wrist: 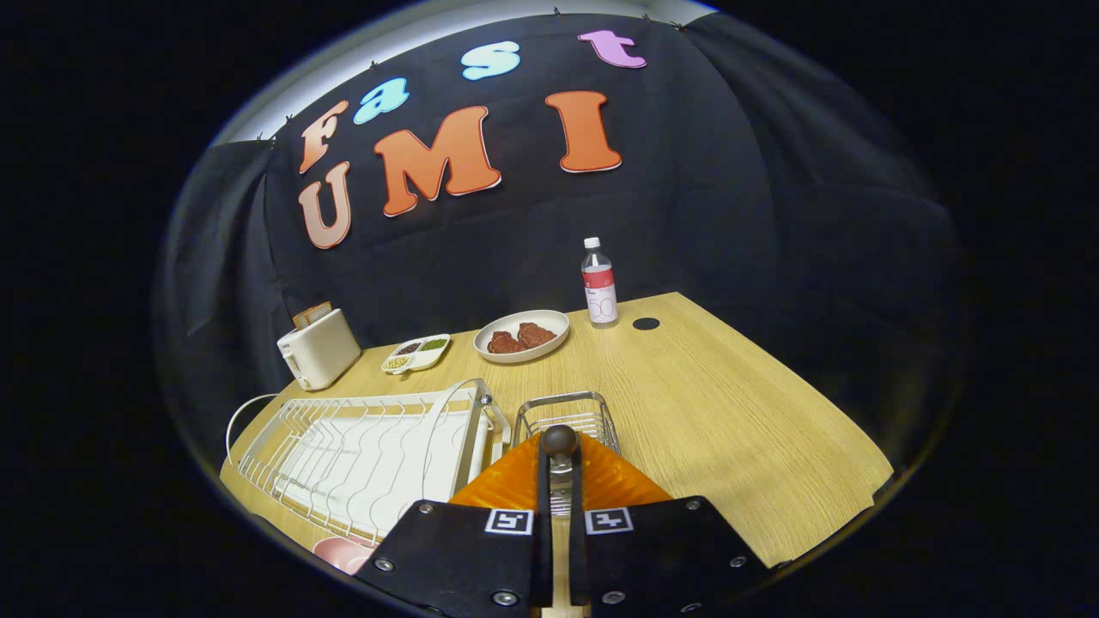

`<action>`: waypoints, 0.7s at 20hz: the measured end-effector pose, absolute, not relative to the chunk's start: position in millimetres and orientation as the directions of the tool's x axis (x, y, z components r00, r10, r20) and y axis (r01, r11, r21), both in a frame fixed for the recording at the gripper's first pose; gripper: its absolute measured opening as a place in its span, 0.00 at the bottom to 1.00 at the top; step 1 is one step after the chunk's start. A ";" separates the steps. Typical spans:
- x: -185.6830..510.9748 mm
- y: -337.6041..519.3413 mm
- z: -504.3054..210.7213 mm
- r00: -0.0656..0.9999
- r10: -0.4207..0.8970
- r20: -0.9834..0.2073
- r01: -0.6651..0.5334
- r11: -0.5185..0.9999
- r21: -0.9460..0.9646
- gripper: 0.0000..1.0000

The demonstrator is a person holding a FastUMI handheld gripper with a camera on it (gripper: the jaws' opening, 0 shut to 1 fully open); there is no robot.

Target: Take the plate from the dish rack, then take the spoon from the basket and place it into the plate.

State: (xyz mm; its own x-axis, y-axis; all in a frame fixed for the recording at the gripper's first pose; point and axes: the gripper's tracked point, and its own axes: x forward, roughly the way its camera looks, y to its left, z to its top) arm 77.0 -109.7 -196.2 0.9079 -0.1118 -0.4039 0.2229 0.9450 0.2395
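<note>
My gripper (pixel 560 459) is shut on the spoon (pixel 560 439). Its silver shaft runs between the two black fingers and its dark rounded end sticks up just past the tips. Directly under the fingers an orange ribbed plate (pixel 502 491) lies on the wooden table (pixel 730 412); the spoon hangs over its middle. Just beyond the plate stands the wire basket (pixel 592 403). To the basket's left is the white dish rack (pixel 369 446), its wire slots holding nothing. Whether the spoon's lower end touches the plate is hidden by the fingers.
Further back stand a white toaster (pixel 319 348), a small divided dish (pixel 416 352), a white plate with meat (pixel 522 335) and a clear bottle (pixel 599 283). A black hole (pixel 646 324) marks the tabletop. Something pink (pixel 343 554) lies before the rack.
</note>
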 end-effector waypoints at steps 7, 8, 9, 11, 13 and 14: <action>68.3 -107.4 -140.0 0.942 -0.122 -0.314 0.195 0.958 0.212 0.08; 63.9 -105.3 -127.8 0.948 -0.119 -0.297 0.187 0.959 0.212 0.08; 58.1 -104.0 -115.4 0.953 -0.115 -0.279 0.177 0.961 0.211 0.08; 44.9 -97.5 -90.5 0.966 -0.097 -0.241 0.149 0.967 0.208 0.07; 27.3 -87.3 -65.9 0.975 -0.072 -0.208 0.114 0.973 0.198 0.08; 18.7 -80.6 -55.6 0.980 -0.055 -0.189 0.092 0.977 0.193 0.08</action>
State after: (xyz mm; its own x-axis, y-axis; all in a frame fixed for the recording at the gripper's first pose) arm 18.7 -80.6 -55.6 0.9805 -0.0549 -0.1889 0.0919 0.9768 0.1935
